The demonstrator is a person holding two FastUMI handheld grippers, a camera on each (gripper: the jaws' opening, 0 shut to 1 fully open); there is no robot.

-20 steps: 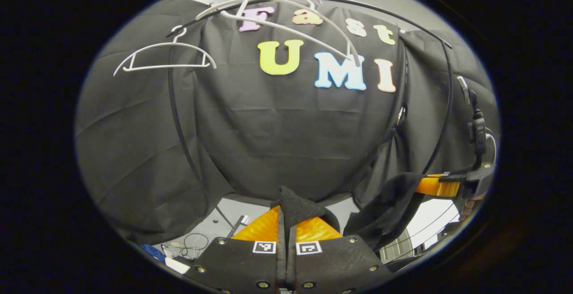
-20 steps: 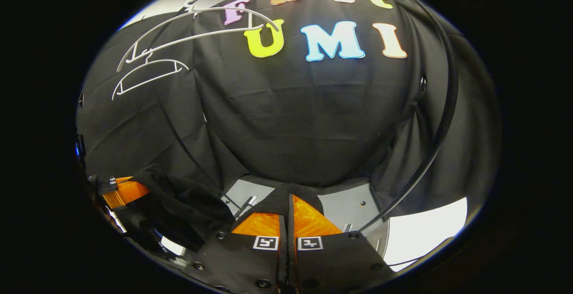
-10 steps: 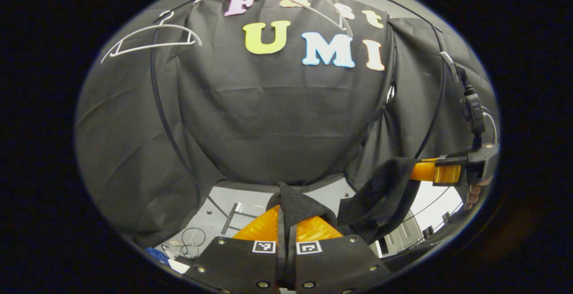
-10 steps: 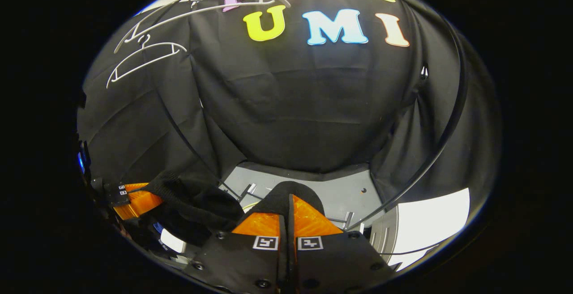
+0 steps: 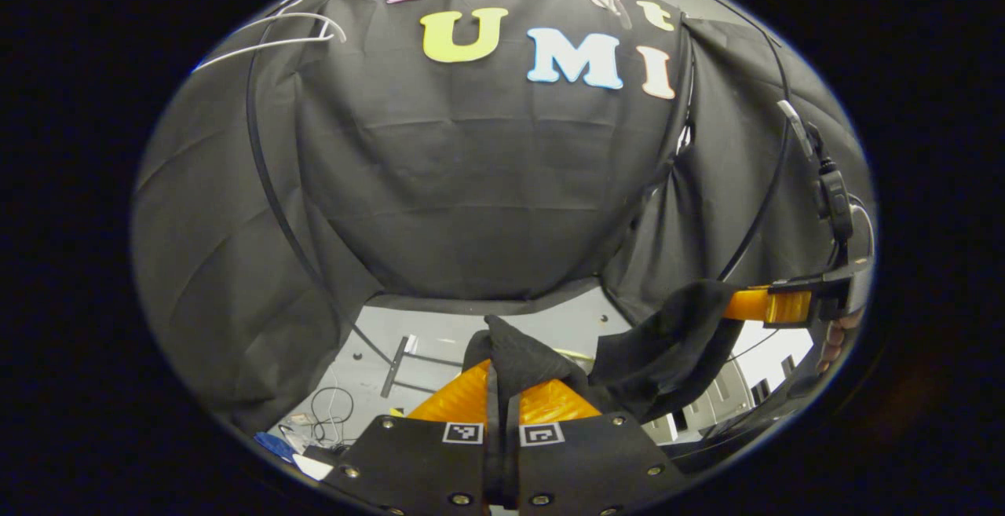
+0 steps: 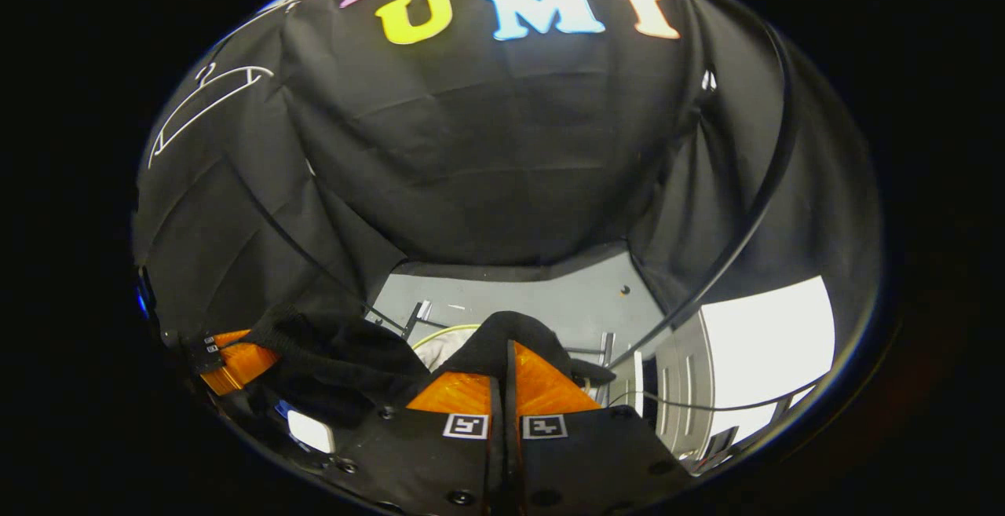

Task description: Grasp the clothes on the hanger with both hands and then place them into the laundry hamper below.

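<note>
A black garment [image 5: 667,339] hangs stretched between my two grippers, off the hangers. In the left gripper view my left gripper [image 5: 501,381] is shut on one bunched end of it, and my right gripper [image 5: 758,305] pinches the other end at the far right, with a hand behind it. The right gripper view has my right gripper [image 6: 504,363] shut on a fold of the garment [image 6: 338,351], which sags leftward to my left gripper [image 6: 235,359]. Just beyond my right fingers, low down, lies a pale thing with a thin yellowish rim [image 6: 436,339]; I cannot tell what it is.
Bare white hangers [image 5: 267,33] [image 6: 204,96] hang on the curved black rail [image 5: 263,178] high up. Below lies grey floor [image 6: 510,304] with metal rack feet [image 5: 396,355] and loose cables [image 5: 326,406]. A bright white panel [image 6: 761,335] stands at the right.
Both grippers have come down with the garment still held. The hangers have slid toward the top edges of both views, and more grey floor shows below.
</note>
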